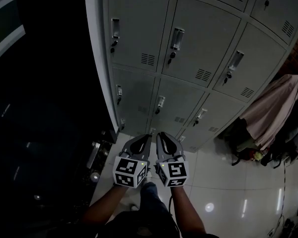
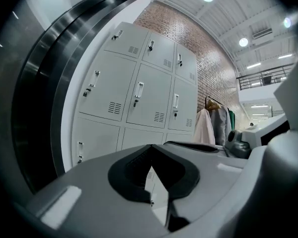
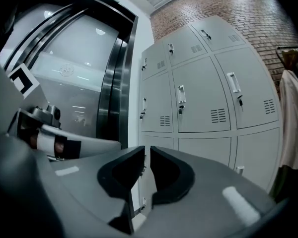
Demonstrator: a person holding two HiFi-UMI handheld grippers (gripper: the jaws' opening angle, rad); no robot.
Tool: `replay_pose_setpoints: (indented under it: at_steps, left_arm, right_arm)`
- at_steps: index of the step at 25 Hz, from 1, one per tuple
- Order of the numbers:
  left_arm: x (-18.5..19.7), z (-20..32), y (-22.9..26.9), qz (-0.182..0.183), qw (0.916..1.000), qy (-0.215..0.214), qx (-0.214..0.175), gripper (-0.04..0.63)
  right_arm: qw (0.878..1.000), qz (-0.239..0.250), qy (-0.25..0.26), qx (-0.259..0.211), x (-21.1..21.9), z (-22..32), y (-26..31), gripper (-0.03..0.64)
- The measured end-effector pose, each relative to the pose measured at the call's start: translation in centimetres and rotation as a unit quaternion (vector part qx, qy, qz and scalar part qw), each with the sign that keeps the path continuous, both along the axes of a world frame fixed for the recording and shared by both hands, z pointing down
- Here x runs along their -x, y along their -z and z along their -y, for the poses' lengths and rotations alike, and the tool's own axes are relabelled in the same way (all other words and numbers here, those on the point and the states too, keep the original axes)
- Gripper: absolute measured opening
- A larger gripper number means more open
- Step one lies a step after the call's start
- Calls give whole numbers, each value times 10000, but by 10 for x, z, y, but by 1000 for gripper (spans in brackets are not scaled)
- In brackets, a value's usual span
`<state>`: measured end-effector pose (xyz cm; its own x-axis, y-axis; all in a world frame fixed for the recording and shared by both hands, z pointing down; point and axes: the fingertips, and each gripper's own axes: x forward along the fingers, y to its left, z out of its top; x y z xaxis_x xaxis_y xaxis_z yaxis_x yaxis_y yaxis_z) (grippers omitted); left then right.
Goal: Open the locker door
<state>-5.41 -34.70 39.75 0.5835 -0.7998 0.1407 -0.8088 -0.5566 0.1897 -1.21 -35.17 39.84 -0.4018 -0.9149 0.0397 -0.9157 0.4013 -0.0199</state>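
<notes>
While the grey left gripper (image 1: pixel 147 138) and right gripper (image 1: pixel 161 137) face closed grey metal lockers (image 1: pixel 198 48), their jaws sit together, empty.

The grey locker doors (image 1: pixel 201 38) are seen shut, each fitted with an upright handle (image 1: pixel 177 37) and vent (image 1: pixel 203 75), beside the brick wall (image 2: pixel 211 68).

Locker bank (image 1: pixel 188 58): top row cropped by frame edge in head view; keys (image 1: pixel 171 55) too small to make out. Lower doors partly hidden behind left claw (image 2: pixel 152 145) in left gripper view, same w/ right claw (image 3: pixel 145 148) in its view. Metal bits (image 1: pixel 95 155) in dark beside lockers, can't ID. Hanging clothes (image 1: pixel 273 108) cut at rt edge, forearms (image 1: pixel 188 217) cut at btm
</notes>
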Motion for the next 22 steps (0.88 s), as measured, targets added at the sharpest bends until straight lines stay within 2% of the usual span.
replay_pose_setpoints:
  at_steps: [4, 13, 22]
  left_arm:
    - [-8, 49, -13, 85, 9999, 136, -17, 5]
    - [-26, 138, -58, 139, 9997, 199, 85, 5]
    - [-15, 205, -116, 19, 9993, 369, 75, 5]
  right_arm:
    - [9999, 99, 35, 81, -7, 50, -18, 24]
    - [9995, 140, 119, 252, -18, 151, -75, 131]
    - [9995, 111, 89, 269, -17, 228, -140, 195]
